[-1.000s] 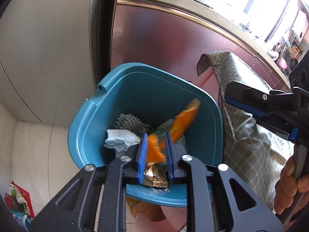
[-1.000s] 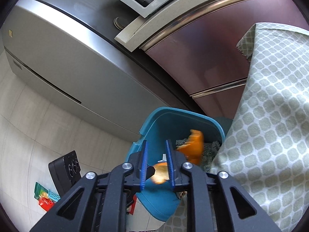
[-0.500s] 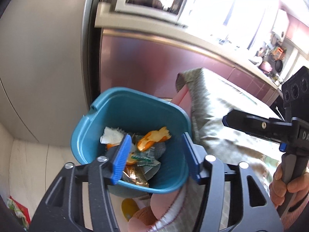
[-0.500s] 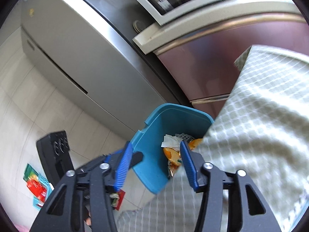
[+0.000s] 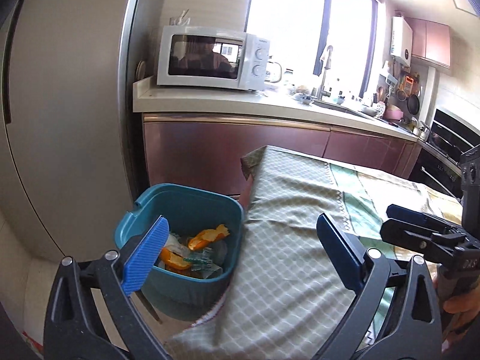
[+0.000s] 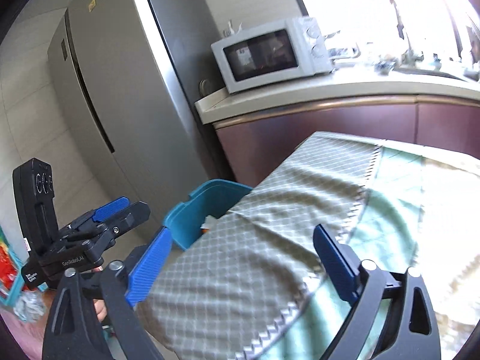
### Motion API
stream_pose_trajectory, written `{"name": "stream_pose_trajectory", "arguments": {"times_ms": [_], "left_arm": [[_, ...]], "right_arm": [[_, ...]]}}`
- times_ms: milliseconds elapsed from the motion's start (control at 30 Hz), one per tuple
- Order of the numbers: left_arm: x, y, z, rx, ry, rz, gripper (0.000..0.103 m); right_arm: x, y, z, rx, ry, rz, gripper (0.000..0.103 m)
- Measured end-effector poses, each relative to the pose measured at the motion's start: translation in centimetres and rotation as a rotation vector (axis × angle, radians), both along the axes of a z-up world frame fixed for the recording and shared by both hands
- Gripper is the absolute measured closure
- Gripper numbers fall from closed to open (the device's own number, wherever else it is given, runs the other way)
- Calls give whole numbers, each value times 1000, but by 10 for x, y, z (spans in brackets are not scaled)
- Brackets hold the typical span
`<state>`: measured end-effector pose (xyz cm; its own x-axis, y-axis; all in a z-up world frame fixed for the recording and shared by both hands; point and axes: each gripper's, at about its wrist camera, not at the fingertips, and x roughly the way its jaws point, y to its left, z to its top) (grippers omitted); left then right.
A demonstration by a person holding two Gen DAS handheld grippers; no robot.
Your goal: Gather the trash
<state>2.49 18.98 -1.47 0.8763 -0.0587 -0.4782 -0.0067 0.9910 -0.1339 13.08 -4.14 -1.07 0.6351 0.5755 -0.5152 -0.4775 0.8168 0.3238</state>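
Inspection, both wrist cams. My left gripper (image 5: 240, 246) has its fingers spread wide and opening, nothing between the blue pads; through the gap I see the edge of the bin and the cloth. Right gripper (image 6: 243, 258): same condition, fingers spread and opening, empty, only the cloth behind the gap. Task item, the trash: orange peel (image 5: 210, 235) plus a second peel piece, crumpled paper and clear wrappers, all lying inside the teal bin (image 5: 150, 204), which stands low beside the surface, near the fridge (image 5: 66, 120) and in front of the maroon cabinet (image 5: 195, 150). From the right cam the bin rim (image 6: 210, 192) shows just past the cloth edge; contents mostly hidden there, only a scrap of white and orange visible. Surface is covered w/ a green-grey lattice tablecloth (image 5: 294, 198) that hangs over the corner next to the bin. Each gripper appears in the other's view, held clear of the bin. Background: white microwave (image 5: 210, 60) on the counter. Right cam img is somewhat blurred.
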Motion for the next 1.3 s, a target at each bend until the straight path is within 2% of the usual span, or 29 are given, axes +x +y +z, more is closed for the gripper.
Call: {"name": "stream_pose_trajectory", "arguments": {"times_ms": [267, 567, 900, 1300], "left_arm": [[-35, -53, 10, 37, -65, -20, 6], [-47, -89, 13, 60, -123, -42, 6], [-55, -113, 14, 67, -166, -61, 6], [-61, -124, 10, 88, -191, -64, 6]], "right_arm": [[-48, -49, 6, -68, -115, -175, 7], [-93, -86, 12, -151, -274, -353, 7], [-109, -98, 10, -156, -306, -431, 7], [-120, -103, 13, -157, -335, -456, 7]]}}
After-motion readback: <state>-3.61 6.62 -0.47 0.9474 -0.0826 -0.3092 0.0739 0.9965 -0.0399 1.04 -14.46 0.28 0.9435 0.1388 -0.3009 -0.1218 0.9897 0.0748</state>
